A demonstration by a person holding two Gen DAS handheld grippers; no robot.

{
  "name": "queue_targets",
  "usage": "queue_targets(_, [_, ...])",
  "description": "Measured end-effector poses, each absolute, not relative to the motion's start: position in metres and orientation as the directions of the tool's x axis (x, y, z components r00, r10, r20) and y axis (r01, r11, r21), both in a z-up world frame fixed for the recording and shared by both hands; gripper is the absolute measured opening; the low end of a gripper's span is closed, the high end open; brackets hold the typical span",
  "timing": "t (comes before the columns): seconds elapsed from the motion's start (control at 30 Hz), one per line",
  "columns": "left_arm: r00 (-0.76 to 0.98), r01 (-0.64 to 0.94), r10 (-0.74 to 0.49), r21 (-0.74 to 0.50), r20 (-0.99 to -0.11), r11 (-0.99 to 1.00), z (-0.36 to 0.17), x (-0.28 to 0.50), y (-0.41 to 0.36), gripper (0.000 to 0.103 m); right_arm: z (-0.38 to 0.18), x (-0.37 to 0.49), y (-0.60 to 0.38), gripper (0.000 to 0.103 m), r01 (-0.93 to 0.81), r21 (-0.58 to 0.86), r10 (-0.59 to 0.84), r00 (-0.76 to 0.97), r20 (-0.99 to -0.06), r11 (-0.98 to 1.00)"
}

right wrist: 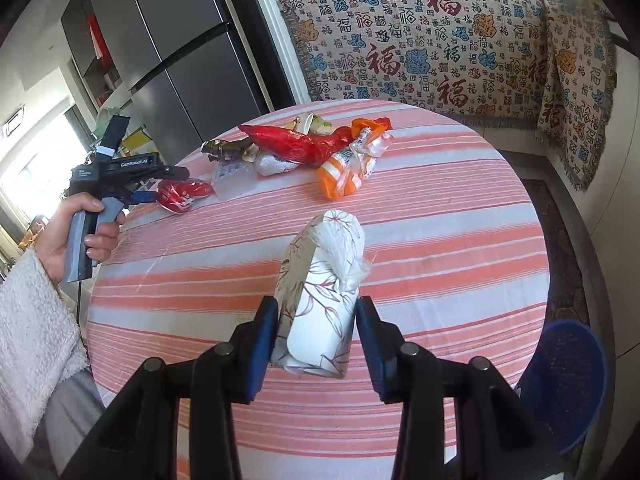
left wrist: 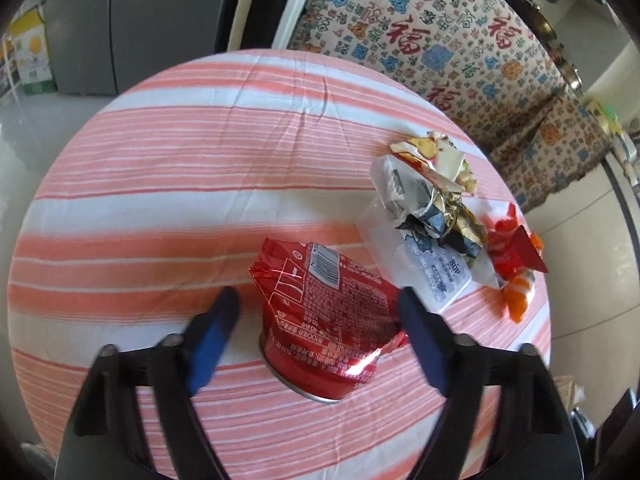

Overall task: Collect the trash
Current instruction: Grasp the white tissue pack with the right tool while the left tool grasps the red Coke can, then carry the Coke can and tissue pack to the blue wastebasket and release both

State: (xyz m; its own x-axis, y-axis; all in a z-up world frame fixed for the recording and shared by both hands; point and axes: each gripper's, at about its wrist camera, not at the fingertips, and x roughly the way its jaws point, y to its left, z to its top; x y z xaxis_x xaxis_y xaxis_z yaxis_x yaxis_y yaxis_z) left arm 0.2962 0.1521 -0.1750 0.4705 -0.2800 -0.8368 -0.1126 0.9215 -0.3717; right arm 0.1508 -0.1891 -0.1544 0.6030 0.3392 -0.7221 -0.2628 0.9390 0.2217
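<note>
A round table point(right wrist: 440, 208) in a pink-and-white striped cloth stands before a patterned throw point(right wrist: 440, 40) and a grey fridge point(right wrist: 180, 60). The left gripper point(left wrist: 320, 312) is spread wide around a red wrapper point(left wrist: 328, 312) on the table, neither finger touching it. The right gripper point(right wrist: 316, 320) is closed on a floral tissue pack point(right wrist: 320, 292), held between its blue pads point(right wrist: 262, 344). Beyond the pack lies a wrapper pile point(right wrist: 312, 148); a blue basket point(right wrist: 560, 384) sits beside the table.
</note>
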Motion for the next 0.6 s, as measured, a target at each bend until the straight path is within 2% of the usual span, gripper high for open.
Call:
queue_targets(0.03, [0.469,-0.11,-0.315,-0.409,-0.825,0.906,-0.177,0.294,0.153,0.05,-0.154,0.149,-0.19,0.041,-0.263,0.219,0.337,0.604,-0.722,0.94])
queue_targets(0.13, [0.487,-0.114,-0.342,-0.447,-0.803,0.887,-0.175,0.28,0.152,0.042,-0.152,0.146,-0.193,0.041,-0.26,0.208,0.327,0.612,-0.72,0.943])
queue_targets(0.6, [0.53,0.016,-0.39,-0.452,-0.753,0.892,-0.149,0.169,0.085,0.039,-0.142,0.133,-0.208,0.041,-0.255,0.231,0.343,0.635,-0.692,0.939])
